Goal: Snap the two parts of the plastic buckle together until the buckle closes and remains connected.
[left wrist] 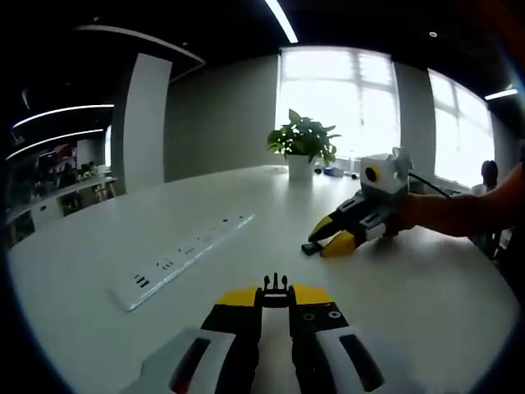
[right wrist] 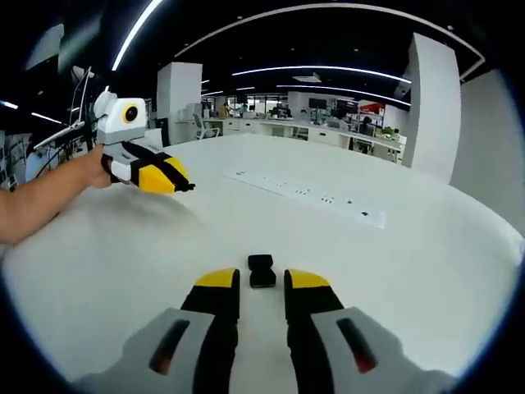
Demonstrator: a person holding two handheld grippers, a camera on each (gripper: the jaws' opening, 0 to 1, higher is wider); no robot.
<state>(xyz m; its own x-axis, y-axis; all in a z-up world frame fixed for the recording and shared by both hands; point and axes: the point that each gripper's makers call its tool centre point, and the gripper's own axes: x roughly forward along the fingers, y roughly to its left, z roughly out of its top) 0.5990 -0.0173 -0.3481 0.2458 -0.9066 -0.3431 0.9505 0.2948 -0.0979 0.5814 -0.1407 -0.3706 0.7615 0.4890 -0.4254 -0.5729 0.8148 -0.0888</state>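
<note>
While your left gripper (left wrist: 276, 297) clamps the pronged buckle half (left wrist: 276, 289), your right gripper (right wrist: 262, 281) stands parted, the socket half (right wrist: 262, 270) lying on the bench (right wrist: 394, 271) between its tips.

1. Premises: open-plan office.
2. Large white table (left wrist: 98, 246) with a recessed socket strip (left wrist: 182, 261), meeting-room type.
3. Rows of desks (right wrist: 328, 135) with monitors and chairs in the background.
4. Linear ceiling lights (right wrist: 328, 72), dark ceiling, white columns (right wrist: 431, 107).
5. Potted plant (left wrist: 302, 148) on the table before large windows (left wrist: 336, 103).
</note>
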